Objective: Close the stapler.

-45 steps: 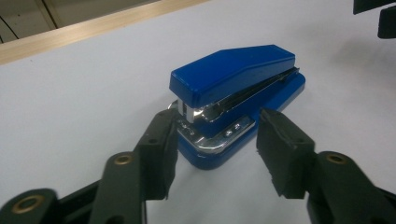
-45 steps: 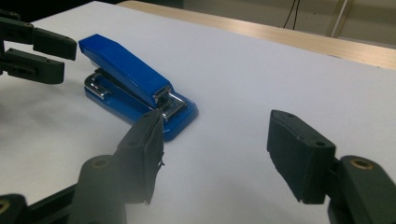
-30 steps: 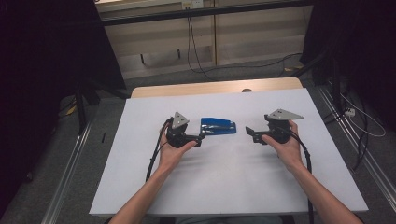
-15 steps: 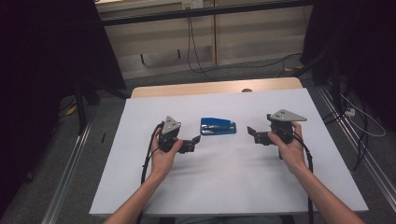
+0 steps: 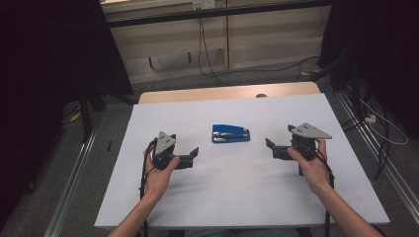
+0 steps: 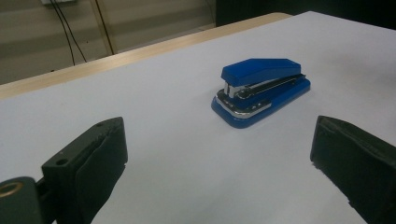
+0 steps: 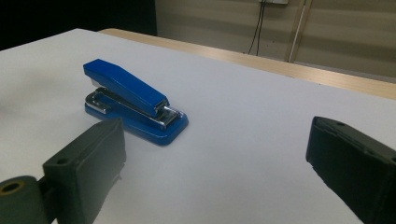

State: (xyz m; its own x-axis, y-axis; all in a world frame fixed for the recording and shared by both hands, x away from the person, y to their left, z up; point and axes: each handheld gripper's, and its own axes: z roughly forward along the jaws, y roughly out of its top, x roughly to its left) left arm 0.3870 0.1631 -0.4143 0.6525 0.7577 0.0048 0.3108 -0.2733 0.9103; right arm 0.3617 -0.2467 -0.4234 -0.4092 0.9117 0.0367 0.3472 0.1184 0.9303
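Holding: stapler [image 5: 230, 133] seems hard, a bit heavy, slippery; grab its long sides.
Fingers: left gripper [image 5: 192, 154] and right gripper [image 5: 270, 147] wide open, empty, beside stapler.

Item count, work surface:

- Stapler [image 5: 230, 133]: one, blue, lying on the white table [image 5: 237, 197].
- Grippers: two. One left gripper [image 5: 190, 157], one right gripper [image 5: 271, 147].
- Jaws: two per gripper, four in total, all black.
- Grey three-cornered plates: two, one on top of each gripper.
- Hands: two, one per gripper.
- Tables: one, with a wooden edge at the far side.
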